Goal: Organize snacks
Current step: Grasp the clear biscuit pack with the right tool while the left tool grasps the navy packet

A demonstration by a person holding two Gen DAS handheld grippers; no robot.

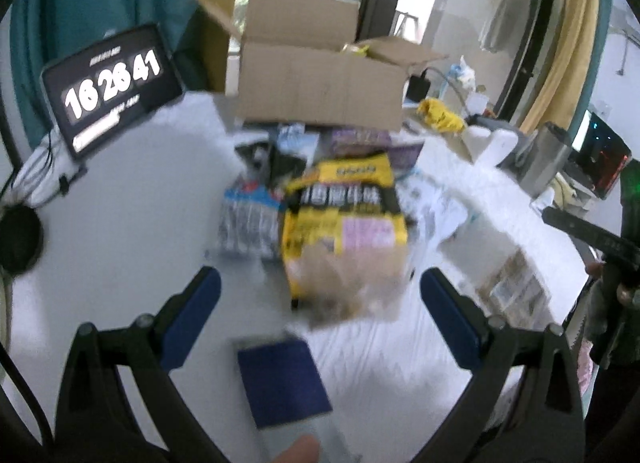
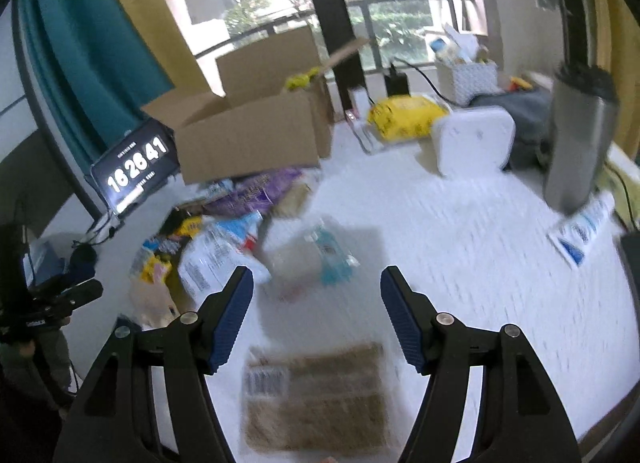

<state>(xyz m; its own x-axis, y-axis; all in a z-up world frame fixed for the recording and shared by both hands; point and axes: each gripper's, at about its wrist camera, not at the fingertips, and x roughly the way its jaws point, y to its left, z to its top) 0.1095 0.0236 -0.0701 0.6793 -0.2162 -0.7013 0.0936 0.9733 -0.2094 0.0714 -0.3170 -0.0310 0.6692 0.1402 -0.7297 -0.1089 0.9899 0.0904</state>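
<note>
Left wrist view shows the left gripper (image 1: 320,299) with its blue-padded fingers (image 1: 192,315) spread wide apart and holding nothing, above the white tabletop (image 1: 120,223). Between and just ahead of them lies a yellow-and-black snack bag (image 1: 344,223), its lower part blurred, with a flat dark-blue packet (image 1: 280,375) nearer the camera. Left of the yellow bag sits a blue-and-white striped snack pack (image 1: 248,219). Farther off stands an open brown cardboard box (image 1: 316,83), and to its left a black tablet showing a clock (image 1: 112,83).

Right wrist view has the right gripper (image 2: 318,307) also empty, fingers (image 2: 400,319) parted. Below them lies a flat brown paper package with a barcode label (image 2: 320,395); just ahead, a clear packet with blue contents (image 2: 324,255), too blurred to identify. A heap of snack bags (image 2: 224,231) spreads leftward toward the box (image 2: 248,135). A steel tumbler (image 2: 576,143) stands far right.
</note>
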